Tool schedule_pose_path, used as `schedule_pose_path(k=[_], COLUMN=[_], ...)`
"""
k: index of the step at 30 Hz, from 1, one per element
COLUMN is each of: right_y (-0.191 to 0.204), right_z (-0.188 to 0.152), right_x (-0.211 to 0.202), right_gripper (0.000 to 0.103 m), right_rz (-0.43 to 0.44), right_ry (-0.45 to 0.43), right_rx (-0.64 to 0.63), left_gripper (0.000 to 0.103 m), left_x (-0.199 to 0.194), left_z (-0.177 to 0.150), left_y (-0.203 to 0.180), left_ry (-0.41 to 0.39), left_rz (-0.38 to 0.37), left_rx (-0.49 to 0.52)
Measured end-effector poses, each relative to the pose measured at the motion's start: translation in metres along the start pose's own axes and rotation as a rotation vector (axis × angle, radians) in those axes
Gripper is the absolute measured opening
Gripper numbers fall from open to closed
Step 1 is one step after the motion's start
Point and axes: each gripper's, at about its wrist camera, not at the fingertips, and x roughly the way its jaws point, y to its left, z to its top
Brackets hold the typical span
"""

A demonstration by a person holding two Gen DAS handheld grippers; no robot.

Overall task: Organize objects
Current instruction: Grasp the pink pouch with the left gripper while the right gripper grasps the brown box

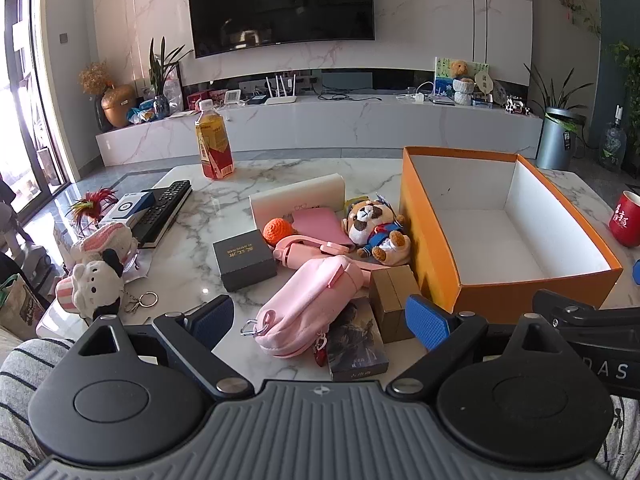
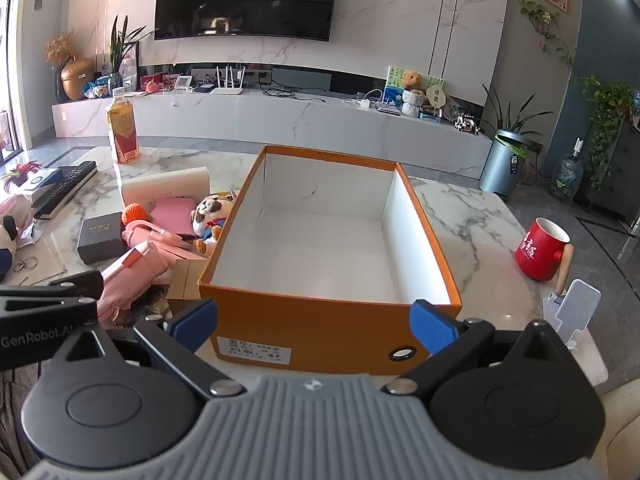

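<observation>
An open orange box (image 1: 436, 276) (image 2: 304, 320) with a white, empty inside stands on the marble table. Left of it lies a heap: a pink pouch (image 1: 308, 304) (image 2: 132, 268), a gold box (image 1: 394, 300), a card box (image 1: 356, 344), a dark grey box (image 1: 244, 260) (image 2: 100, 236), a plush raccoon (image 1: 376, 228) (image 2: 210, 216), a pink wallet (image 1: 320, 224), an orange knitted ball (image 1: 278, 230) and a white case (image 1: 296, 200). My left gripper (image 1: 322, 322) is open just before the pink pouch. My right gripper (image 2: 314, 320) is open at the orange box's near wall.
A tea bottle (image 1: 214, 146) (image 2: 122, 132) stands at the table's far side. A remote (image 1: 164, 212), a white plush cow (image 1: 98, 284) and keyrings lie at the left. A red mug (image 2: 542, 250) and a white phone stand (image 2: 576, 308) are at the right.
</observation>
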Motion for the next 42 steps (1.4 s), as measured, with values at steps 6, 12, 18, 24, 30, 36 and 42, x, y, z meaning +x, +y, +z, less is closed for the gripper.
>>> schedule_pose_path(k=[6, 12, 18, 24, 30, 36, 42], right_y=[0.002, 0.006, 0.022, 0.053, 0.088, 0.106, 0.103], right_z=[0.0, -0.001, -0.005, -0.007, -0.008, -0.005, -0.011], right_x=[0.001, 0.004, 0.011, 0.022, 0.045, 0.08, 0.114], right_gripper=[0.102, 0.102, 0.102, 0.102, 0.101, 0.085, 0.058], right_rz=[-0.005, 0.035, 0.185, 0.331, 0.396, 0.375, 0.244], right_ry=[-0.017, -0.073, -0.118, -0.117, -0.081, 0.022, 0.198], right_rx=[-0.002, -0.027, -0.124, -0.222, -0.228, -0.175, -0.02], left_gripper=[0.103, 0.103, 0.103, 0.103, 0.103, 0.103, 0.103], left_x=[0.001, 0.007, 0.03, 0.064, 0.099, 0.13, 0.146], left_z=[-0.002, 0.0, 0.008, 0.024, 0.025, 0.021, 0.02], left_y=[0.002, 0.01, 0.031, 0.044, 0.033, 0.021, 0.018], left_ry=[0.0, 0.023, 0.091, 0.191, 0.25, 0.325, 0.315], left_rz=[-0.006, 0.002, -0.029, -0.174, -0.265, -0.284, -0.25], left_rx=[-0.004, -0.035, -0.055, 0.15, 0.359, 0.418, 0.435])
